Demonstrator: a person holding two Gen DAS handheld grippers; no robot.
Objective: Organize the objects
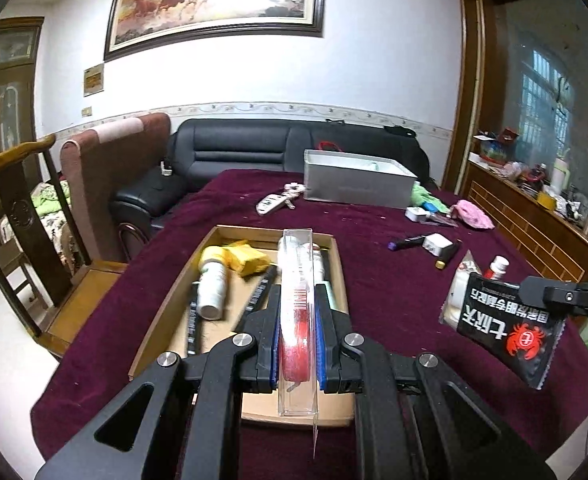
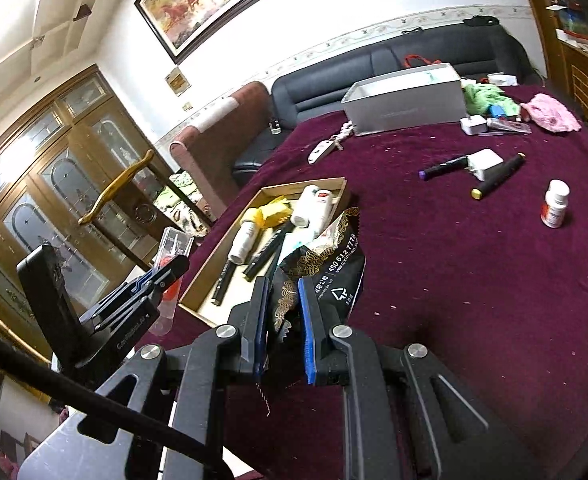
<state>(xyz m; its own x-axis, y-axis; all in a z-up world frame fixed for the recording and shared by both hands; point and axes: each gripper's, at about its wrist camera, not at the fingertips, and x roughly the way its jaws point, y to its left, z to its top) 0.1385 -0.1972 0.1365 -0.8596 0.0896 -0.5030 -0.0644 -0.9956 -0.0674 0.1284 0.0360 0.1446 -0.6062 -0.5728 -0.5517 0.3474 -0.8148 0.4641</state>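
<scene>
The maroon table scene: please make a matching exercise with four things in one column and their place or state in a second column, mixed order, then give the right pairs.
Things
1. clear case with red item
2. black snack packet
3. white pill bottle
4. yellow packet

Places or states
A. stands upright on the maroon cloth, apart from the boxes
B. lies inside the cardboard tray
C. gripped by the left gripper
D. gripped by the right gripper

Pairs: 1-C, 2-D, 3-A, 4-B
</scene>
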